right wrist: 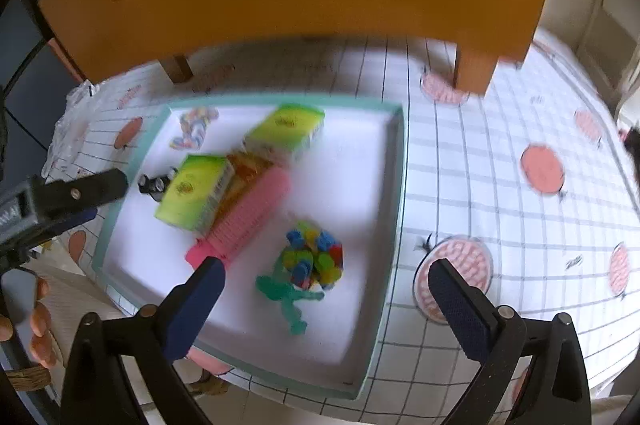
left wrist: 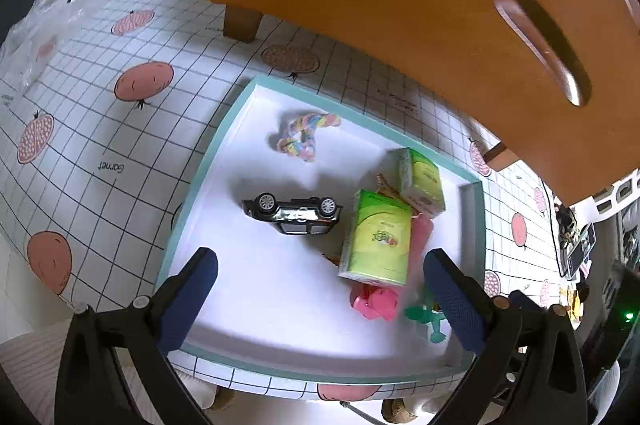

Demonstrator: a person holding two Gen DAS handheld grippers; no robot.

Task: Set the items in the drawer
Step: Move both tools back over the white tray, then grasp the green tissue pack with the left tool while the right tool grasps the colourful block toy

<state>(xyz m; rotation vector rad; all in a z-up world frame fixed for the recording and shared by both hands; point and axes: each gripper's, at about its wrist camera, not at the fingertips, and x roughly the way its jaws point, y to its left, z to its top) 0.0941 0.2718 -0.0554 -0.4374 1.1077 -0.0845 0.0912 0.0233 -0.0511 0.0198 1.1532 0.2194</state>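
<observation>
While both grippers hang spread and empty above the tray [left wrist: 208, 161], the step in hand looks like choosing the first item to lift, since the wooden drawer unit [left wrist: 400, 5] behind it shows a shut front with a slotted handle [left wrist: 544, 45]. The left gripper [left wrist: 320, 299] has its blue-padded fingers apart over the near part of the tray, and the right gripper [right wrist: 326, 303] is likewise released, straddling the tray's right rim.

All the task's things lie in the shallow white tray with its teal border, on a table [left wrist: 100, 129] under a glossy grid-printed cloth with pink fruit motifs. A black toy car [left wrist: 294, 213] (hard, shiny, lying on its roof) sits near the middle. Beyond it is a soft, pastel braided rope toy [left wrist: 306, 137]. Two green, boxy tissue packs [left wrist: 378, 237] lean over a pink ribbed cylinder [right wrist: 252, 213], which looks like a hair roller. Near the front are a clear bag of small bright plastic pieces [right wrist: 316, 257] and a thin teal plastic shape [right wrist: 286, 295].

My judgement is that the drawer must be pulled open by its slot before anything goes in; the rigid car would grip easily, the slack bag less so.
</observation>
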